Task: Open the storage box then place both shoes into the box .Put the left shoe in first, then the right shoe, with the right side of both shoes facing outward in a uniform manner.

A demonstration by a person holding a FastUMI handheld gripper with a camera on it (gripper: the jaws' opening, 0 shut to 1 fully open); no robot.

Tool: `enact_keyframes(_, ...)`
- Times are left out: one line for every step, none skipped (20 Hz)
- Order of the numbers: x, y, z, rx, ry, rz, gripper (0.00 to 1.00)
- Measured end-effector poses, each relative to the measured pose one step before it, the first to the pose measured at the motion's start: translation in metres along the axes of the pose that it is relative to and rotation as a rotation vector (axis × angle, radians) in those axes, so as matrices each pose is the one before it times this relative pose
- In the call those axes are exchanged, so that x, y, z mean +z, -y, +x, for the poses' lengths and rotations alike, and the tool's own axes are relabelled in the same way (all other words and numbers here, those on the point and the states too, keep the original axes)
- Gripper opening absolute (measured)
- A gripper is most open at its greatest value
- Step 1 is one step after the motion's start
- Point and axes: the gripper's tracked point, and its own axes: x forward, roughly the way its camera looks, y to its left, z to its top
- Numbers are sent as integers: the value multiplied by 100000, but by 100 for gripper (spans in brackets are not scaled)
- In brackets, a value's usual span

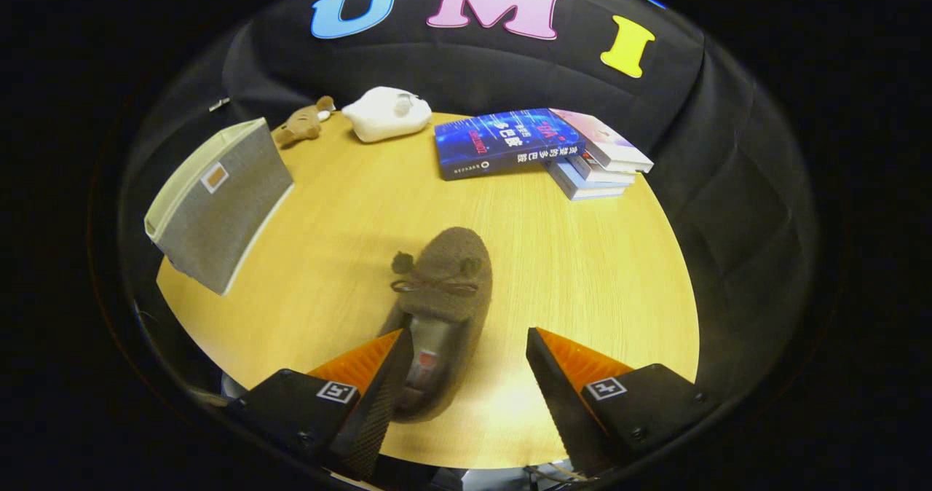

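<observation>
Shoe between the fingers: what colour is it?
Brown, fuzzy shoe with a bow, seen in the gripper view; the gripper is open around its heel.

The gripper view looks steeply down over its fingers, close above the table.

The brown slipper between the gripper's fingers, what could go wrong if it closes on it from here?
1. The gripper is open with the brown slipper hard against one finger and clear of the other, so closing may push it sideways rather than pinch it.
2. The slipper looks soft, so it may fold and sag when lifted.
3. The grey storage box looks closed.
</observation>
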Motion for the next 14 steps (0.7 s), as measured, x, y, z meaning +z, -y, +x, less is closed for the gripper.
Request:
enact_keyframes(-438,291,1115,-1377,-1959,-959,98)
enact_keyframes(-183,50,1102,-437,-1144,-98,97)
enact_keyframes(240,68,1044,-910,2,492,96)
enact_keyframes(27,301,963,-1526,-734,361,95)
enact_keyframes(-121,86,882,-764,-1044,725,88)
enact_keyframes(-2,-48,589,-547,-717,953,85)
enact_keyframes(122,-107,326,172,-107,913,76)
enact_keyframes(158,-503,210,1241,50,1551,67)
enact_keyframes(77,-470,130,1795,141,1423,56)
enact_keyframes(-111,-368,-70,344,-439,746,44)
enact_keyframes(51,382,-133,-2181,494,2,29)
enact_keyframes(29,61,15,-640,-118,1031,14)
enact_keyframes(-225,-174,-248,657,-506,1183,8)
enact_keyframes(105,-257,-346,786,-351,2337,8)
